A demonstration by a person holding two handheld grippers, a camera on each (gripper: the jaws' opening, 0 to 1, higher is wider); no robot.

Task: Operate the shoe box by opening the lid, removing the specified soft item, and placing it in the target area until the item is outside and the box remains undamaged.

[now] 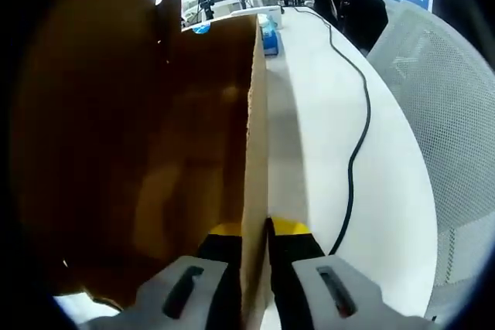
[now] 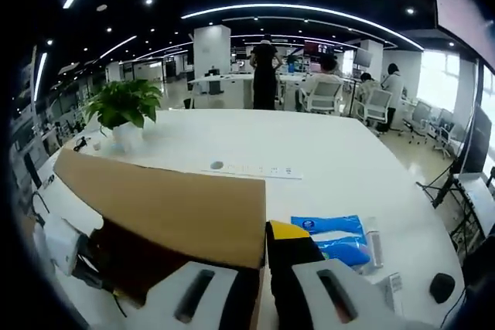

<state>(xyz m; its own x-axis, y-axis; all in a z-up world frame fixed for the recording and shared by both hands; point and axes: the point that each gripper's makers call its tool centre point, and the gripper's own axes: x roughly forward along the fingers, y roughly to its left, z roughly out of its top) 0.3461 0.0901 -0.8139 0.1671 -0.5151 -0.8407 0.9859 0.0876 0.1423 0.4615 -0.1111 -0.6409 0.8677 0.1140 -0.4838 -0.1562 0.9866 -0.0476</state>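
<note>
The left gripper [image 1: 256, 241] is clamped on the free edge of the shoe box lid [image 1: 254, 152], one yellow-tipped jaw on each face of the cardboard, and the lid stands raised like a wall with its brown inner face to the left of that view. The right gripper [image 2: 261, 256] pinches the same lid [image 2: 166, 206] at its corner in the right gripper view, so both jaws are closed on cardboard. The box sits on the white tabletop [image 2: 309, 152]; a black cable [image 1: 357, 137] trails along the table beside it and a blue packet [image 2: 336, 237] lies just beside the lid's corner. The soft item cannot be made out; the box interior is too dark. To do this step well, I would swing both grippers together around the hinge line, keeping them level so the lid doesn't twist or crease, and stop once the opening is wide enough to reach in.
</note>
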